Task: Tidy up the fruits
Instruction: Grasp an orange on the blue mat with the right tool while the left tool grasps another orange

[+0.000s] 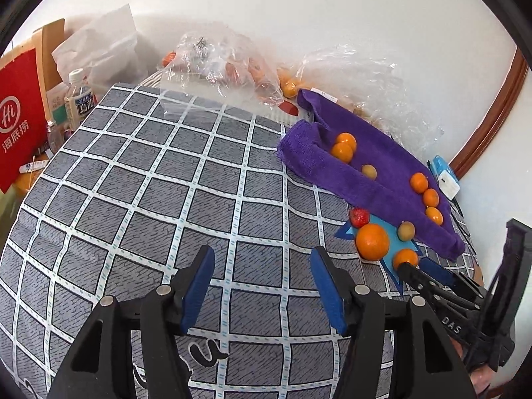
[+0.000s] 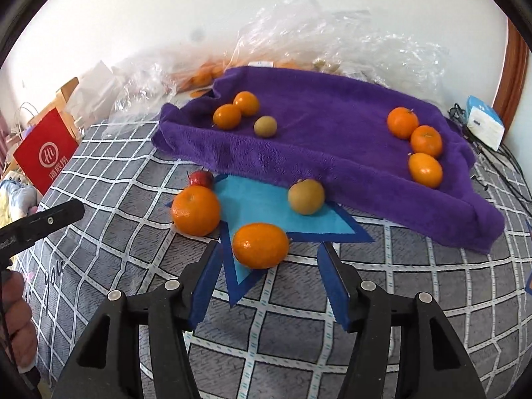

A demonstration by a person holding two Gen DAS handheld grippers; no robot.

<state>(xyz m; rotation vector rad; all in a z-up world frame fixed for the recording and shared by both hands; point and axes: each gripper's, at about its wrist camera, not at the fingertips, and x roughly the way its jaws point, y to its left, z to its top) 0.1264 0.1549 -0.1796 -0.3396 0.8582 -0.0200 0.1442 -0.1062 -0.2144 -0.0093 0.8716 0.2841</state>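
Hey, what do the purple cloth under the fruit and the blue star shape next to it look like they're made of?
Purple cloth: looks like plush microfiber or terry towel, with a fuzzy matte pile and soft rolled, slumping edges. Blue star shape: appears to be a thin flat sheet, maybe felt or craft foam, lying flat with clean-cut points, matte light blue with a darker border; which one, the views leave open.

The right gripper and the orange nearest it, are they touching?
Apart. The right wrist view shows the right gripper open, its jaws flanking the orange with gaps on both sides.
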